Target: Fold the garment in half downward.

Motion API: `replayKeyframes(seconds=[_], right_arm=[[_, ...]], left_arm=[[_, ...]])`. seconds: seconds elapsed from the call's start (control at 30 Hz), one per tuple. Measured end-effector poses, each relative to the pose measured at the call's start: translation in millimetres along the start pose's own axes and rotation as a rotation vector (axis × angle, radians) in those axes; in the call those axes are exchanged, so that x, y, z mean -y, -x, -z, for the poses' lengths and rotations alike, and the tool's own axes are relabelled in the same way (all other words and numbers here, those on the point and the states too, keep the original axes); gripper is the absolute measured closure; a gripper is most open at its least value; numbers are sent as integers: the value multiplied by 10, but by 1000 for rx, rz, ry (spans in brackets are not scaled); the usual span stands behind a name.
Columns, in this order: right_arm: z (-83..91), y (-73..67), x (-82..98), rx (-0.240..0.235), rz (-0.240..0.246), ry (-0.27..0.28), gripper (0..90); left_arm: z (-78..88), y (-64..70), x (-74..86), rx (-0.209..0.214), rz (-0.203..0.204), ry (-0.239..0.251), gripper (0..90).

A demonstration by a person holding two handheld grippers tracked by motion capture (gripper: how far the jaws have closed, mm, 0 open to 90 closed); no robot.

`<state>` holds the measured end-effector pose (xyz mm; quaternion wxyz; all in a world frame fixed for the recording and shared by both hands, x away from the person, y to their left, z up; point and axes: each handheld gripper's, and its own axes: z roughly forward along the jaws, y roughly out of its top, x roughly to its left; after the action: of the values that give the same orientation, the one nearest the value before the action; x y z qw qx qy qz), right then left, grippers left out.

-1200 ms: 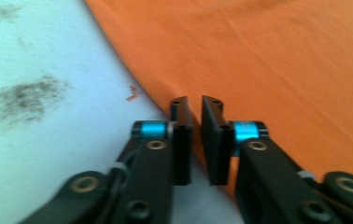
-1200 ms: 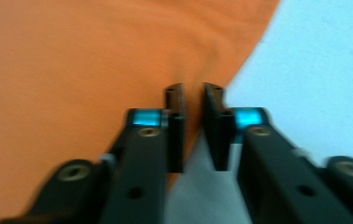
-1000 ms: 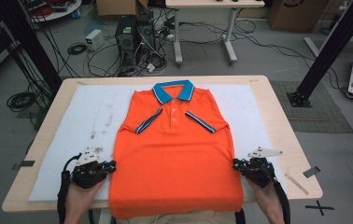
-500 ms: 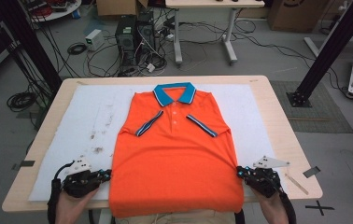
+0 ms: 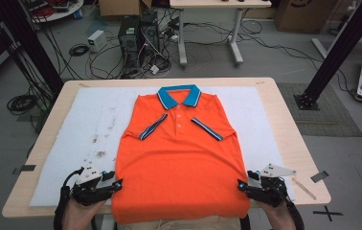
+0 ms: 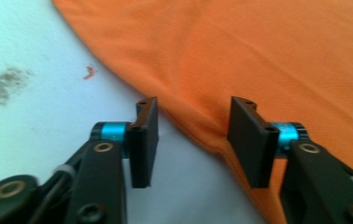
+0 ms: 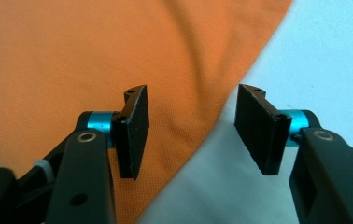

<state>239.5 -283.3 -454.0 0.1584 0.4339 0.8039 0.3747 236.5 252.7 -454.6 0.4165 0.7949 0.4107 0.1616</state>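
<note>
- Now, at the near left corner of the bench (image 5: 291, 143), the left hand-held gripper (image 5: 117, 184) lies low on the white mat (image 5: 88, 120), pointing at the shirt's left edge.
- Its jaws have just been opening and stand spread apart. In the left gripper view (image 6: 193, 140) the shirt's edge runs through the gap between them, but the pads do not press on it.
- A person's left hand (image 5: 78, 213) holds this hand-held gripper from below.
- Some dark smudges (image 5: 100, 154) mark the mat just beyond it, to the left of the shirt.
- An orange polo shirt (image 5: 181, 163) lies flat, front up, in the middle of the mat. Its blue collar (image 5: 179, 95) is at the far end. Its bottom edge hangs a little over the near edge of the bench.
- Both short sleeves are folded in across the chest, so their striped blue cuffs (image 5: 152, 127) slant up toward the buttons.
- At the near right, the right hand-held gripper (image 5: 240, 184) points at the shirt's right edge.
- Its jaws have just been opening too and stand spread. In the right gripper view (image 7: 191, 135) one jaw is over the orange cloth and the other over the white mat, and nothing is pinched.
- The right hand (image 5: 277, 215) holds it from below.
</note>
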Motion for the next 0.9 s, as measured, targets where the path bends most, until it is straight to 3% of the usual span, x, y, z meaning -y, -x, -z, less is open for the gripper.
replayKeyframes(seconds=[0.1,0.3,0.4,0.47,0.57,0.63,0.7,0.83,0.9], right_arm=[[-2,-1,-6,9,-6,3,442],[-9,24,-36,12,-16,6,429],[-3,34,-63,35,-12,17,433],[-7,32,-74,50,-32,1,436],[-30,13,-47,65,-22,-12,462],[-29,-4,-30,85,-14,-2,518],[-23,9,-18,65,3,11,672],[-34,65,-14,-3,-29,21,857],[-35,114,2,-54,-45,31,891]], left_arm=[[-2,-22,-37,15,30,-20,496],[-11,-20,-120,-5,35,-61,504],[-43,-28,-142,-20,35,-67,556],[-45,-15,-144,-30,33,-67,588],[-47,28,-117,-56,17,-55,643],[-39,19,-108,-29,4,-50,716],[-49,6,-98,12,1,-40,853],[-42,-15,-88,32,2,-33,872],[-24,-32,-78,39,-3,-33,875]])
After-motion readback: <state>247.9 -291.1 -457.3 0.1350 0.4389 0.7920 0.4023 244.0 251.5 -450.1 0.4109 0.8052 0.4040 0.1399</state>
